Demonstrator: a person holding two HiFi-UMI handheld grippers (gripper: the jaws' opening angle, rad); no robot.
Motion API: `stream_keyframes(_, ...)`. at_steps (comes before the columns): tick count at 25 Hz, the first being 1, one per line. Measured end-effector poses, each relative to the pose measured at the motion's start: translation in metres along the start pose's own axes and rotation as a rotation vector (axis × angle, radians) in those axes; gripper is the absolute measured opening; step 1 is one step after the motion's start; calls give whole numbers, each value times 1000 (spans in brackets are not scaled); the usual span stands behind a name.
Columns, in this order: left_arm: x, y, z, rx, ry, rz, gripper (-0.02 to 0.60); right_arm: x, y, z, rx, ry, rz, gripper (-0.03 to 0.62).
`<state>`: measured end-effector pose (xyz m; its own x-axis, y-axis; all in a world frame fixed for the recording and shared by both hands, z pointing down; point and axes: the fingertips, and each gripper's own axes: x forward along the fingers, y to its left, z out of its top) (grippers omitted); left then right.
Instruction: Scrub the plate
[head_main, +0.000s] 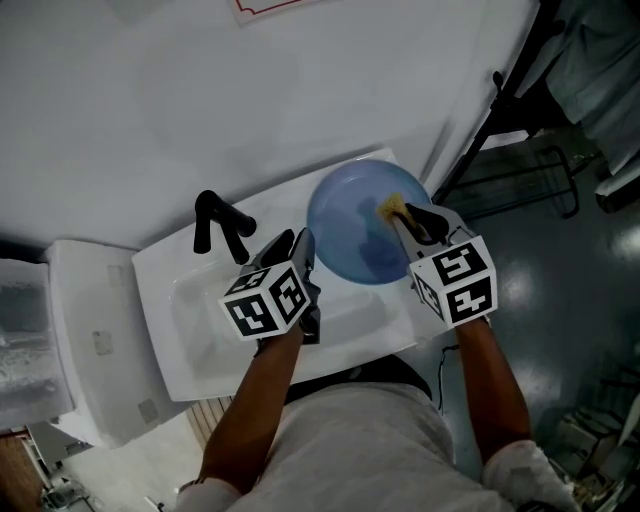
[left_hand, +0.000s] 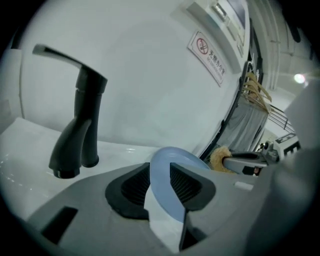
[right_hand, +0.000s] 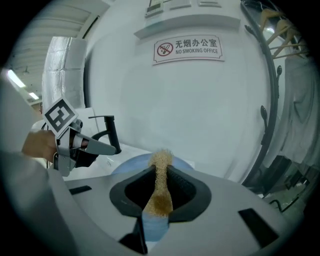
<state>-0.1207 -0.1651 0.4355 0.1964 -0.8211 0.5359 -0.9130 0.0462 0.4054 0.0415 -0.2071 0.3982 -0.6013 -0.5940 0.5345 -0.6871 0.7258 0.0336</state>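
A light blue plate (head_main: 355, 235) stands tilted over the right end of the white sink (head_main: 180, 330). In the left gripper view its rim (left_hand: 165, 162) runs between the jaws of my left gripper (left_hand: 160, 185), which stand open around it; whether a pad touches it I cannot tell. In the head view the left gripper (head_main: 302, 250) is at the plate's left edge. My right gripper (head_main: 410, 218) is shut on a tan scrubbing sponge (right_hand: 161, 172), whose tip (head_main: 392, 206) lies on the plate's upper right face (right_hand: 130, 164).
A black faucet (head_main: 220, 225) rises at the back of the sink, left of my left gripper. A white wall with a no-smoking sign (right_hand: 187, 48) is behind. A white fixture (head_main: 90, 340) adjoins the sink's left; a black metal rack (head_main: 520, 180) stands right.
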Motion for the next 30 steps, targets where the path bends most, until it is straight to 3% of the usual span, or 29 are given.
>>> stream_keyframes(8, -36, -26, 43, 161, -192, -86, 83, -23, 20, 35, 50, -190, 48, 63)
stream_keyframes(18, -74, -67, 64, 357, -323, -227, 27, -55, 53, 73, 141, -412, 168, 63)
stream_keyframes(23, -92, -78, 75, 392, -395, -268, 20, -69, 63, 82, 215, -500, 210, 62)
stream_keyframes(30, -109, -92, 81, 431, -460, -333, 17, -84, 74, 89, 233, -570, 223, 62)
